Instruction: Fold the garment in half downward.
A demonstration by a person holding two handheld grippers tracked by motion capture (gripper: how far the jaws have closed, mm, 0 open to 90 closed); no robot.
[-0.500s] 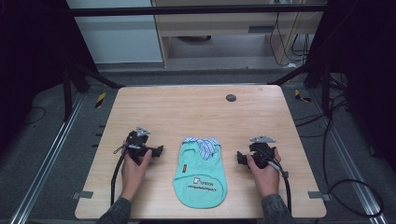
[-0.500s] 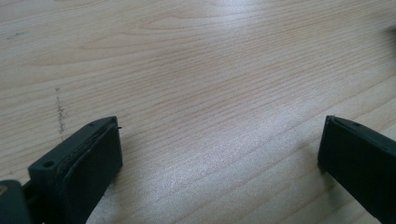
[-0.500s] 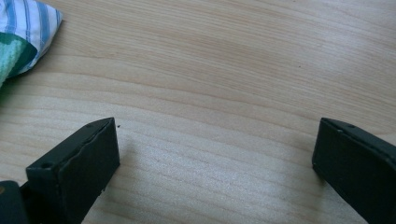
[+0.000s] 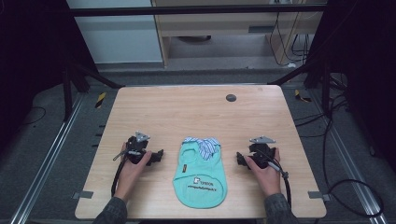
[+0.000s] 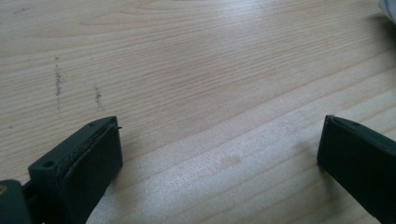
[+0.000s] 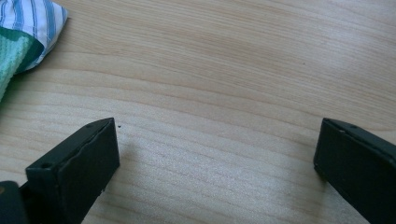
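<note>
1. Scene: a small mint-green pet shirt (image 4: 200, 175) lies flat near the front edge of the wooden table (image 4: 187, 112), midway between the two hands. Its blue-and-white striped collar (image 4: 203, 145) points away from the person; a printed logo sits near the hem.
2. Left gripper (image 4: 158, 156): rests on the table to the left of the shirt, apart from it, jaws pointing toward the garment. In the left gripper view the jaws stand wide with bare wood between them; nothing held.
3. Right gripper (image 4: 240, 159): rests on the table to the right of the shirt, near but not touching. In the right gripper view the jaws are likewise spread wide and empty; the striped collar (image 6: 29, 23) and a strip of green knit show at the upper left corner.
4. Step in hand (judgement): start position. Both tools flank the garment, no contact made; handling of the shirt, probably folding, has not begun.
5. Next move calls for (judgement): each gripper to slide inward to its side edge of the shirt, get one jaw under the fabric and pinch a single layer cleanly.
6. Risk: thin knit lying flat on wood may bunch or slide instead of lifting.
</note>
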